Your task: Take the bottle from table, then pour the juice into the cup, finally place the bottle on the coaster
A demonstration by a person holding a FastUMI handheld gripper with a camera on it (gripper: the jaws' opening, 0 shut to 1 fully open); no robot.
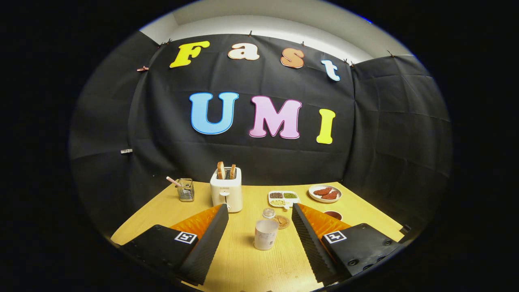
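Gripper view, lower centre of frame: gripper (259, 227), fingers spread wide apart, released, grasping nothing. Between the fingers and slightly ahead of their tips: bottle (265, 234), translucent and pale, upright on the table (243, 263), long axis vertical, touching neither finger, a shade nearer the right finger than the left. Straight ahead along the line of the fingers, so a forward advance looks enough to bring it into the gap. Just behind the bottle: small clear cup (268, 213), partly hidden by the bottle's top. Just right of the cup and touching or nearly so: round brown coaster (282, 221), flat. Centre of frame, beyond the left fingertip: white toaster (226, 190) with two slices standing up. Left of that: metal holder (186, 190) with a stick leaning out. Right of centre: divided tray (283, 198) of grains, plate (324, 193) with reddish pieces, small dark dish (333, 215) near the right finger. Pose: held low and near level, pointed down the table, fingers flanking the bottle. Judged stage: approach, bottle not yet taken.
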